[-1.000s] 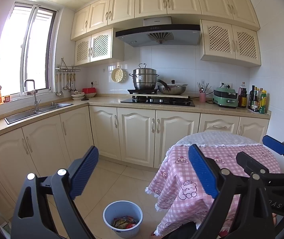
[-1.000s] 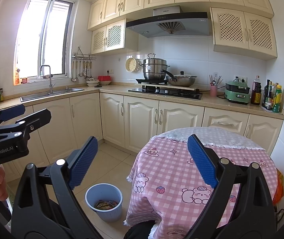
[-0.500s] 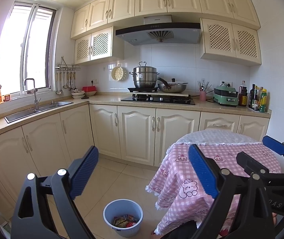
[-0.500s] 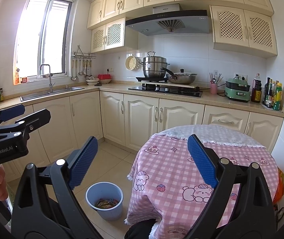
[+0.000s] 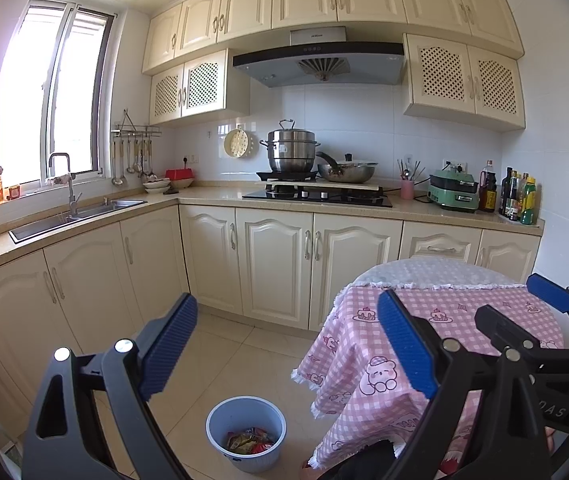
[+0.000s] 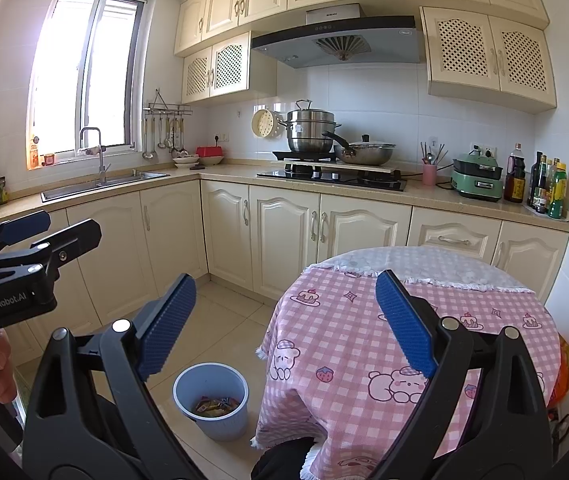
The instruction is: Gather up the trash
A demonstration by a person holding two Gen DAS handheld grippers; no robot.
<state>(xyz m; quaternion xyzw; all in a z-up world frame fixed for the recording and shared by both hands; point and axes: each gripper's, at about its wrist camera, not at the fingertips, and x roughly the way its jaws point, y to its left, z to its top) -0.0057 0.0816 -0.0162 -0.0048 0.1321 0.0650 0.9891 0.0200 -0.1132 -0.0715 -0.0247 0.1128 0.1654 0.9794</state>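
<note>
From the left wrist, the left gripper [image 5: 288, 344] holds its ribbed blue jaws wide apart, empty, above a round blue plastic bin [image 5: 246, 432] of crinkled wrappers [image 5: 250, 440] on the tiled floor, beside a pink checked tablecloth [image 5: 364, 360]. From the right wrist, the right gripper [image 6: 286, 320] is likewise spread, empty, over that cloth-draped round surface.

home kitchen: stove [image 5: 318, 194], sink [image 5: 76, 216], cabinets [image 5: 276, 260].

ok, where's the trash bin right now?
The blue trash bin stands on the floor tiles just left of the pink-clothed round table, bottom centre in both wrist views, with wrappers already inside.
</note>
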